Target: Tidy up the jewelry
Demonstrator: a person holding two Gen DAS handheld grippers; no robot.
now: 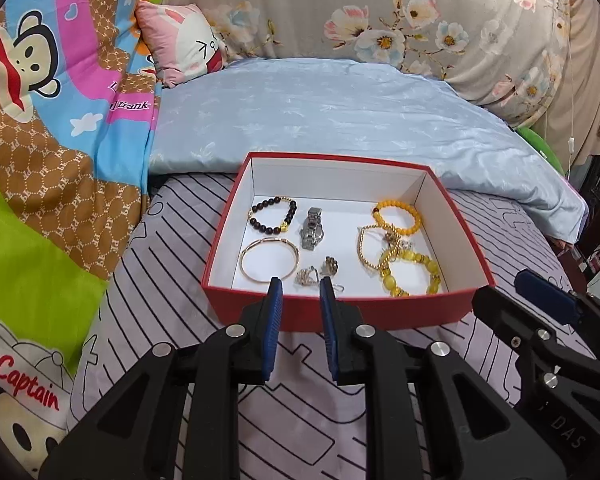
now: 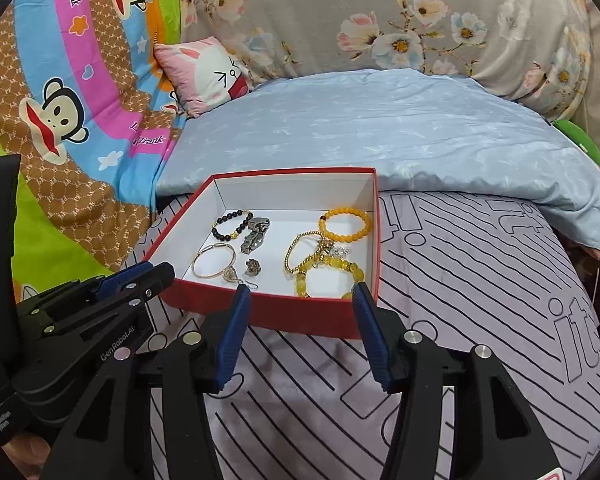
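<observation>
A red box (image 1: pixel 340 308) with a white inside rests on the striped sheet. Lying loose in it are a black bead bracelet (image 1: pixel 274 216), a silver watch (image 1: pixel 312 228), a gold bangle (image 1: pixel 269 259), a yellow bead bracelet (image 1: pixel 398 216), a chunky yellow bracelet (image 1: pixel 410 274) and small charms (image 1: pixel 328 266). My left gripper (image 1: pixel 301 284) hovers at the box's near wall, jaws a narrow gap apart, nothing between them. The right gripper (image 2: pixel 301 290) stands wide open before the same wall of the box (image 2: pixel 292 312), empty, near the chunky bracelet (image 2: pixel 328 276).
A folded light-blue quilt (image 1: pixel 340 120) lies right behind the box. A pink pillow (image 1: pixel 184 44) and a cartoon blanket (image 1: pixel 52 140) fill the left, a floral duvet (image 1: pixel 380 12) the back. The striped sheet (image 2: pixel 480 280) spreads to the right of the box.
</observation>
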